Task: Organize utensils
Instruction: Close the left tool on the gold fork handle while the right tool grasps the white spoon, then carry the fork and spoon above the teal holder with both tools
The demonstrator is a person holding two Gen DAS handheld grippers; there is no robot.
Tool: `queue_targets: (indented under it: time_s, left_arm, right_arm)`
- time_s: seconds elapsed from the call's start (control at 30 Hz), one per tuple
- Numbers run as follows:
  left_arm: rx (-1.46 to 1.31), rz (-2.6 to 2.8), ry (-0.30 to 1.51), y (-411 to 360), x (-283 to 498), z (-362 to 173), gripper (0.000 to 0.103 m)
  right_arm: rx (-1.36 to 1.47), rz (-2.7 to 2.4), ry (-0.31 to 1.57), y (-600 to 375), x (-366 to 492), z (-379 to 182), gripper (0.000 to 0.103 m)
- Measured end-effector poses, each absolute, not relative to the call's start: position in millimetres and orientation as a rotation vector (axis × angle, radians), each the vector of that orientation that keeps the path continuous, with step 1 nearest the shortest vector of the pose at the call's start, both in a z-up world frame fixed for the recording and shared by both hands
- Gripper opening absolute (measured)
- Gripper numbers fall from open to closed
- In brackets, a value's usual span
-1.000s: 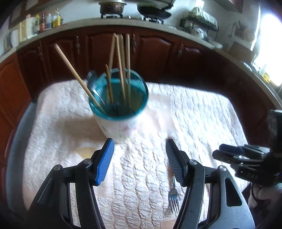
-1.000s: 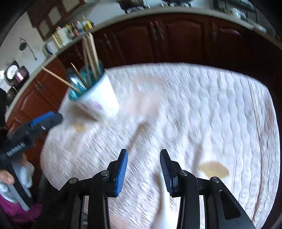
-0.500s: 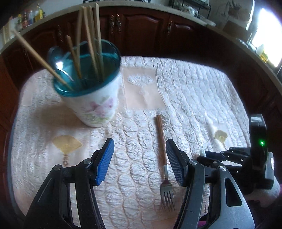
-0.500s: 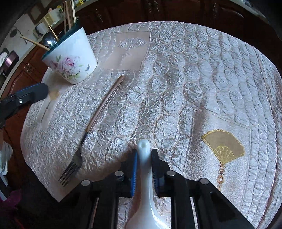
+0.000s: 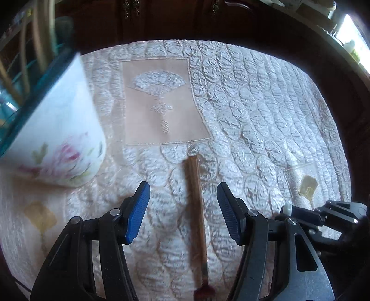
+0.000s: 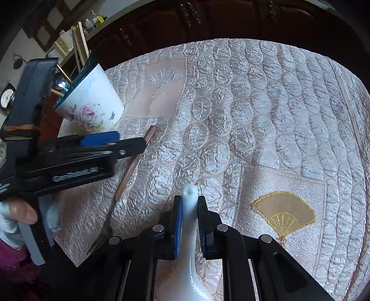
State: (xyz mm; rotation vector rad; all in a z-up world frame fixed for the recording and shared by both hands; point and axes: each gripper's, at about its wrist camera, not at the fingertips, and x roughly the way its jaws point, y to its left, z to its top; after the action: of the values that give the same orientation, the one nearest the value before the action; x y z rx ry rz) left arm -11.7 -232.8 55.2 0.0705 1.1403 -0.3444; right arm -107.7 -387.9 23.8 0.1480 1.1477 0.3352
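Observation:
A fork with a wooden handle (image 5: pixel 196 208) lies on the quilted cloth, tines toward me; it also shows in the right wrist view (image 6: pixel 129 171). My left gripper (image 5: pixel 183 208) is open, its jaws on either side of the handle, just above it. A white flowered cup with a teal rim (image 5: pixel 53 139) holds chopsticks and a spoon at the left; it also shows in the right wrist view (image 6: pixel 92 104). My right gripper (image 6: pixel 188 222) is shut on the handle of a white ceramic spoon (image 6: pixel 188 243), held over the cloth. The right gripper shows in the left wrist view (image 5: pixel 307 214).
The table wears a silver quilted cloth (image 6: pixel 266 104) with fan-embroidered panels (image 6: pixel 283 210). Dark wooden cabinets (image 5: pixel 173 20) stand behind the table. The left gripper's body (image 6: pixel 69 159) fills the left of the right wrist view.
My left gripper has moved down and forward over the fork handle, jaws still open. My right gripper closed on the white spoon about half a second ago and holds it still.

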Motion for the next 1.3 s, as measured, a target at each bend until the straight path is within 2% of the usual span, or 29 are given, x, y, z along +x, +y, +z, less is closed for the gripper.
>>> queue_targets:
  time_s: [0.03,0.17,0.23,0.27,0.4,0.87,1.3]
  left_arm:
    - [0.075,-0.347,1.145,-236,-8,53,0.055]
    - [0.095,-0.345,1.164,-245,4,40,0.026]
    - [0.104,-0.344,1.142,-246,4,39,0.020]
    - [0.104,-0.355,1.139,-245,4,39,0.011]
    - [0.051,-0.375,1.143,-234,-1,48,0.010]
    - [-0.073,-0.449,0.965,-153,-74,146,0.010]
    - [-0.116,-0.419,0.838,-107,-104,205,0.009]
  right_arm:
    - [0.157,0.336,1.142,-389,-106,25,0.012]
    - [0.169,0.344,1.148,-392,-98,28,0.012]
    - [0.169,0.344,1.145,-390,-96,30,0.012]
    - [0.167,0.343,1.142,-390,-96,33,0.012]
    - [0.167,0.343,1.119,-383,-88,47,0.012]
    - [0.118,0.421,0.999,-356,-90,127,0.011]
    - [0.060,0.466,0.923,-328,-86,151,0.007]
